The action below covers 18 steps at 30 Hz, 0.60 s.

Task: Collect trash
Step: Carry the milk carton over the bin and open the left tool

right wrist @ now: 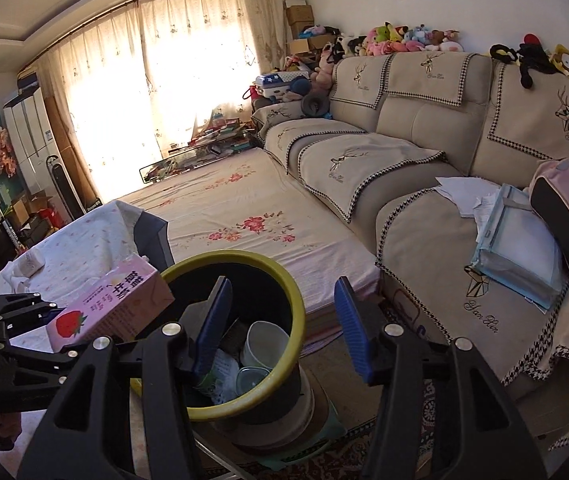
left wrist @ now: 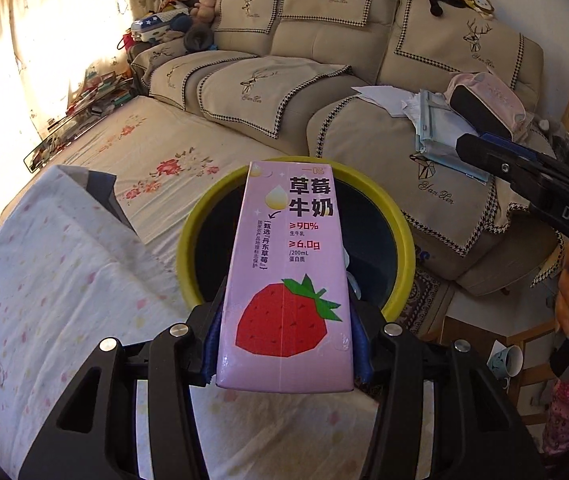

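Strawberry milk carton (left wrist: 284, 280) over the yellow-rimmed trash bin (left wrist: 402, 248)

Clamped between left gripper (left wrist: 286, 336) fingers, tilted above the rim — right gripper (right wrist: 280, 328) fingers spread, empty.

Left gripper (left wrist: 286, 320) jaws clamped, right gripper (right wrist: 280, 320) jaws apart

Bin (right wrist: 240, 360) mouth open from above; carton (right wrist: 116, 304) overhangs its left rim. Cup (right wrist: 262, 344) and wrappers occupy the bottom. Table (right wrist: 84, 240) flanks left, sofa (right wrist: 464, 240) right.
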Tool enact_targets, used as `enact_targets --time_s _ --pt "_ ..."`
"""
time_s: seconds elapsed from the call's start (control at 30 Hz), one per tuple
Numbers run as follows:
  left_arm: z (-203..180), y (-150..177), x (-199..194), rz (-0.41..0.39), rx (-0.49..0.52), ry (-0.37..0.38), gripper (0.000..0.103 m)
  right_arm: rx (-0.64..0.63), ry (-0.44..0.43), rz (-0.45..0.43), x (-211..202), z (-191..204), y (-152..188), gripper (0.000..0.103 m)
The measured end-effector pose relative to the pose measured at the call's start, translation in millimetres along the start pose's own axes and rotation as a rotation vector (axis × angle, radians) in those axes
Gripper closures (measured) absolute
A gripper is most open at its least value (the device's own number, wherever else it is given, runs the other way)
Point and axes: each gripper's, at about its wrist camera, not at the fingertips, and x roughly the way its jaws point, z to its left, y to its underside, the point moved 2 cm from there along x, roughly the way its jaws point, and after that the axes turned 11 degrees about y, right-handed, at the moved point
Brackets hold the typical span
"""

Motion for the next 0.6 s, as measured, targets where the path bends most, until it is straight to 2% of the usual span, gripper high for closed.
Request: enact_targets --time_s 0.27,0.3,0.33,0.37,0.5,0.6 --pt "5 -25 38 0.035 -0.027 -0.004 0.053 0.026 0.001 0.002 5 -12 -2 0.052" --pt "7 -27 41 0.035 -0.031 -0.009 0.052 0.026 0.000 0.003 4 -10 -1 0.052" --pt "10 -28 41 0.032 -0.039 -0.015 0.046 0.024 -0.002 0.004 4 -9 -1 0.052" --pt "13 -28 39 0.021 -0.052 -0.014 0.039 0.020 -0.003 0.006 3 -5 -1 0.052" --pt "29 -13 9 -0.041 -0.090 0.003 0.032 -0.004 -0.013 0.013 4 6 0 0.052" --pt "45 6 -27 -0.122 -0.135 0.012 0.024 -0.024 -0.029 0.019 4 19 2 0.052"
